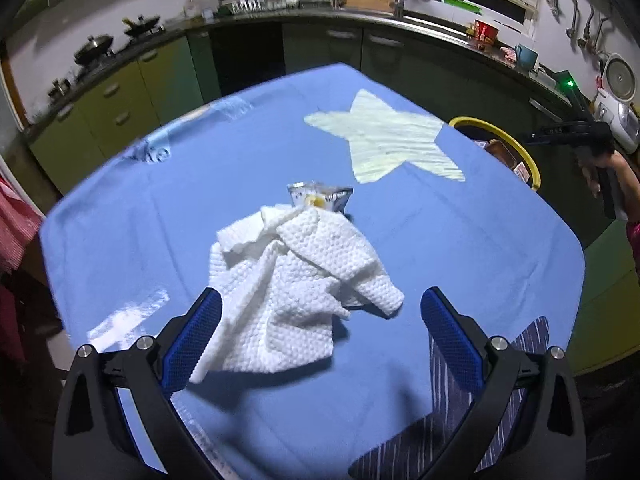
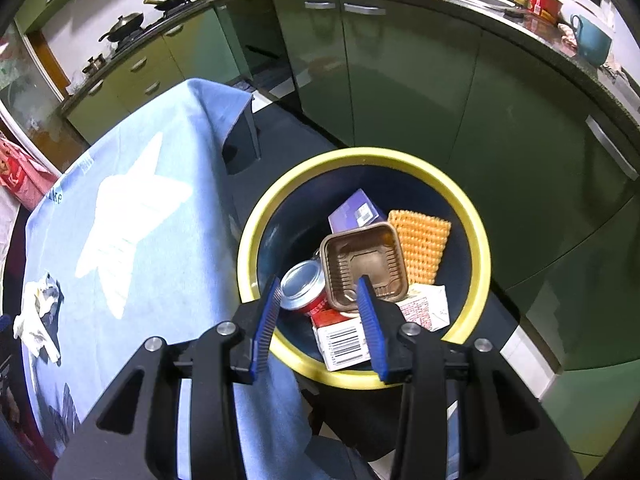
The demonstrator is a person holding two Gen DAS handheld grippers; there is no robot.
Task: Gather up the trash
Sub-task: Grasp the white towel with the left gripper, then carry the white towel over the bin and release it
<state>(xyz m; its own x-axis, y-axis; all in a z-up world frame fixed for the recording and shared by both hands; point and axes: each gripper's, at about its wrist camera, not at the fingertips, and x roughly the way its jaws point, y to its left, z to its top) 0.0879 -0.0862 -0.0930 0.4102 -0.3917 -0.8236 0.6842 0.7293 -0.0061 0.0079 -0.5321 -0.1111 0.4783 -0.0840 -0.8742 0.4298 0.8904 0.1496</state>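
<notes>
Blue-padded fingers of the left tool (image 1: 320, 308) stand wide apart and released, low over the worktop (image 1: 500, 240) with its blue cloth. Between them, and touching the inner face of the left finger, lies a crumpled white paper towel (image 1: 296, 292); its long axis runs from the near left up toward the far middle. Just behind the towel's far end sits a small clear wrapper (image 1: 320, 198) with something yellow in it, touching or nearly touching the towel. A pale star (image 1: 384, 140) is printed on the cloth farther back, and a dark striped patch (image 1: 520, 380) shows on the cloth beside the right finger.

Off the worktop's right edge stands the yellow-rimmed bin (image 2: 476, 216). The right tool (image 2: 320, 304) hangs above its near rim, fingers parted and holding nothing. Inside the bin lie a red can (image 2: 304, 288) on its side with its silvery end up toward the camera, a brown plastic tray (image 2: 364, 264), an orange waffle-textured piece (image 2: 420, 244), a purple box (image 2: 352, 210), and cartons with a barcode (image 2: 344, 340). Green cabinets (image 2: 400, 80) stand behind the bin.
</notes>
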